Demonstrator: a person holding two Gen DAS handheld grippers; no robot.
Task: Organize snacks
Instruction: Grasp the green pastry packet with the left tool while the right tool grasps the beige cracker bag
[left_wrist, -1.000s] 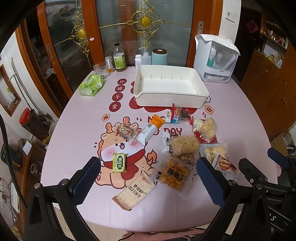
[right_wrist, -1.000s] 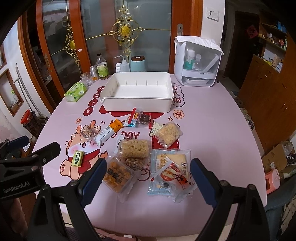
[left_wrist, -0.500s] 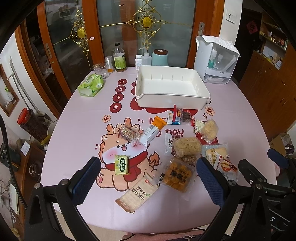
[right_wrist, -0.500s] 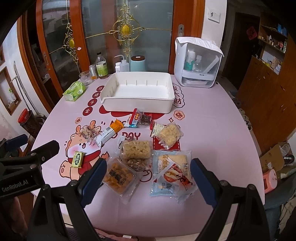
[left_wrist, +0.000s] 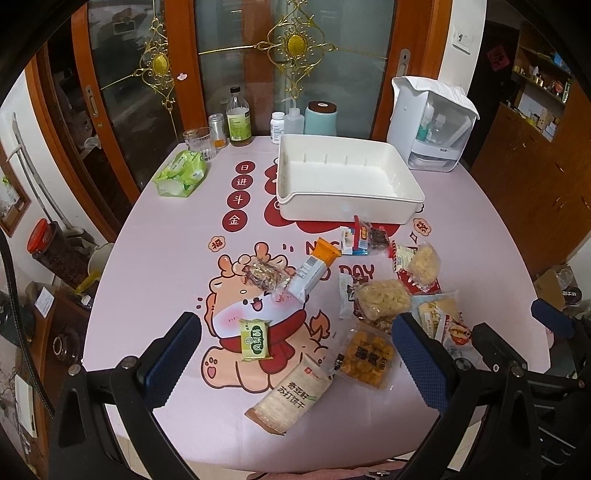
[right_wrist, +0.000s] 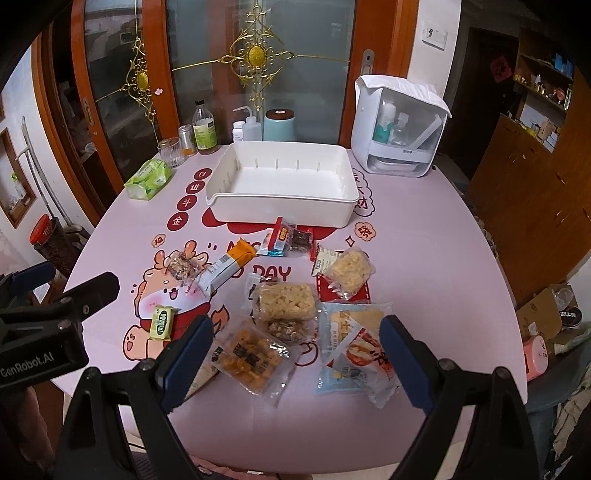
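Note:
Several packaged snacks lie scattered on the pink tablecloth, in front of an empty white bin (left_wrist: 347, 206) (right_wrist: 280, 212). Among them are a small green packet (left_wrist: 255, 339) (right_wrist: 162, 323), a long cracker pack (left_wrist: 291, 397), an orange-cube pack (left_wrist: 365, 356) (right_wrist: 247, 356), a rice-puff bar (right_wrist: 286, 301) and a blue pastry bag (right_wrist: 356, 343). My left gripper (left_wrist: 293, 354) hovers open above the near snacks with nothing between its fingers. My right gripper (right_wrist: 295, 354) also hangs open and empty, over the orange-cube pack and the pastry bag.
Bottles, a glass (left_wrist: 197, 142) and a teal jar (left_wrist: 320, 118) line the table's far edge. A green tissue pack (left_wrist: 181, 173) lies at the back left. A white dispenser (left_wrist: 432, 123) stands back right. Wooden cabinets (right_wrist: 535, 177) stand to the right.
Both grippers have drawn back a little toward the near table edge, so the snacks sit slightly farther up in each view. Neither gripper's opening has changed.

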